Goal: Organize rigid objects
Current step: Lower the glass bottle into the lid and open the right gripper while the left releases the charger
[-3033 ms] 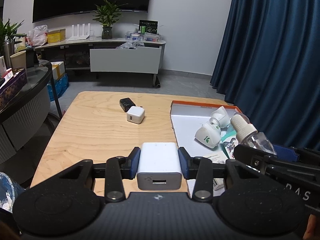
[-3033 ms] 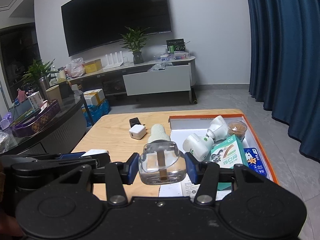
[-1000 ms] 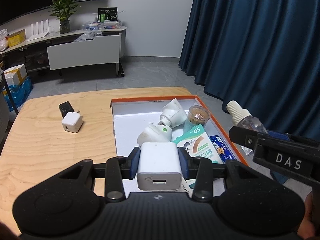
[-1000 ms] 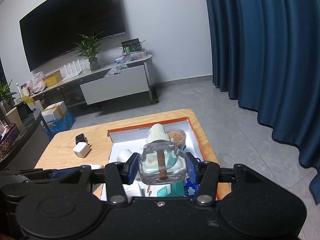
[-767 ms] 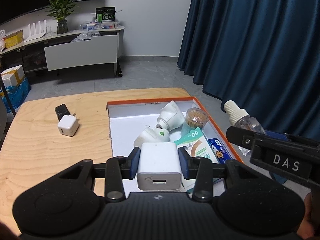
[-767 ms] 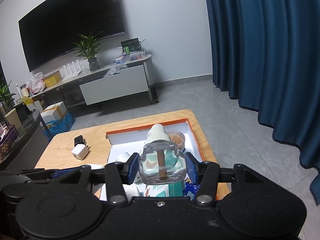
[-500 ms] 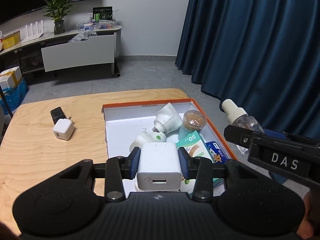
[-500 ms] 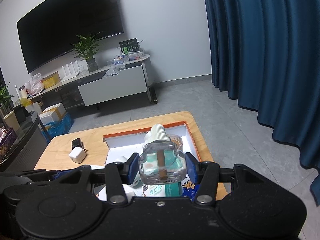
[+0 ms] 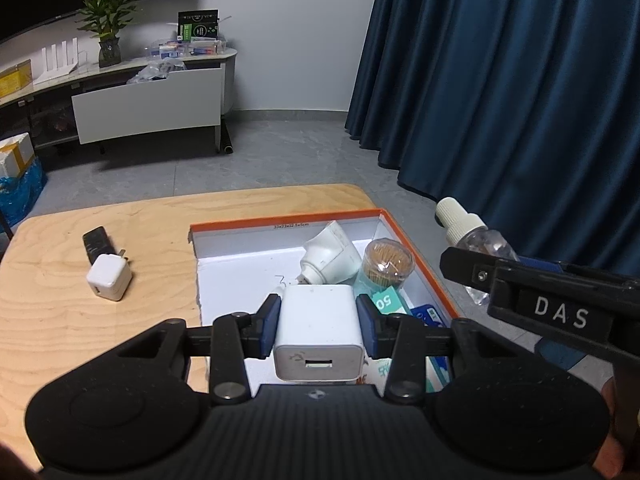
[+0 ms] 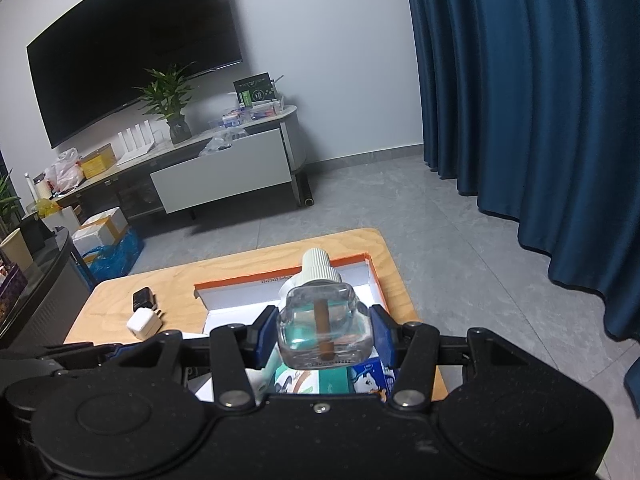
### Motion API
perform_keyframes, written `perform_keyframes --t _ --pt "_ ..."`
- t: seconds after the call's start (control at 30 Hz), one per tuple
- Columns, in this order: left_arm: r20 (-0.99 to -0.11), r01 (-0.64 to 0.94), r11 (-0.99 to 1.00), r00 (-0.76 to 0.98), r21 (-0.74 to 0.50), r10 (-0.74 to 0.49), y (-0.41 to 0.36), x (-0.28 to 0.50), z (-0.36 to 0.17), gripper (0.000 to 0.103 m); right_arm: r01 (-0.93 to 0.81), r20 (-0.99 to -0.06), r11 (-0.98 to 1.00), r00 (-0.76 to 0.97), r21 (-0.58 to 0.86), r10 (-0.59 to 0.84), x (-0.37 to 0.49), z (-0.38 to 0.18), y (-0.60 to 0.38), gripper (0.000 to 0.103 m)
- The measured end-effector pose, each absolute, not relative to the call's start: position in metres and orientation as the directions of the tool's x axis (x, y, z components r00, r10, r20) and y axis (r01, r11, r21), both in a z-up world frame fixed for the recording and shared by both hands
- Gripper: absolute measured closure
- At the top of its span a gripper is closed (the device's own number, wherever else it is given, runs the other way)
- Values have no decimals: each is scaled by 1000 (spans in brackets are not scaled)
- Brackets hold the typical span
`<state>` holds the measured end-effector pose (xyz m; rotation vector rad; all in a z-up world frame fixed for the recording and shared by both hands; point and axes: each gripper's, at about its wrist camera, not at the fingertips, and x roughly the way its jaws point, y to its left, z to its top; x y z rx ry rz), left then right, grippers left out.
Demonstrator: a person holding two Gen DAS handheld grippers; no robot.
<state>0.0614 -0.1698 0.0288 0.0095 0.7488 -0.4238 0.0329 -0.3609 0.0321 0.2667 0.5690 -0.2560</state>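
White charger [image 9: 320,332] is clamped between the pads of the left hand-held gripper [image 9: 319,327], held above the orange-rimmed box [image 9: 280,219] on the counter [image 9: 80,320]. Right hand-held gripper [image 10: 324,334] grips a clear bottle [image 10: 322,326] over the box's right side. Small white adapter [image 9: 109,282] and black plug [image 9: 96,243] lie on the counter left of the box.

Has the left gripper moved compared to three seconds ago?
Yes. The left gripper, holding the white charger, moved right, from over the table to over the box.
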Motion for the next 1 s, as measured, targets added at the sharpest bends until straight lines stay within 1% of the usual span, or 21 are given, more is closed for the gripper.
perform_keyframes --t 0.4,0.67,0.9,1.0 --pt "-676 368 915 633 -165 -377 -172 81 16 62 280 -593 940 797 194 -114 70 20 -369 43" --pt "-688 355 919 625 -172 -370 -171 89 9 62 266 -619 942 781 206 -85 80 10 -368 42" --pt "-688 361 915 619 -178 -378 -176 94 8 62 300 -576 925 809 235 -117 62 14 -375 42" --pt "-686 370 911 617 -180 -386 -181 98 8 62 333 -554 914 817 231 -158 54 17 -379 42"
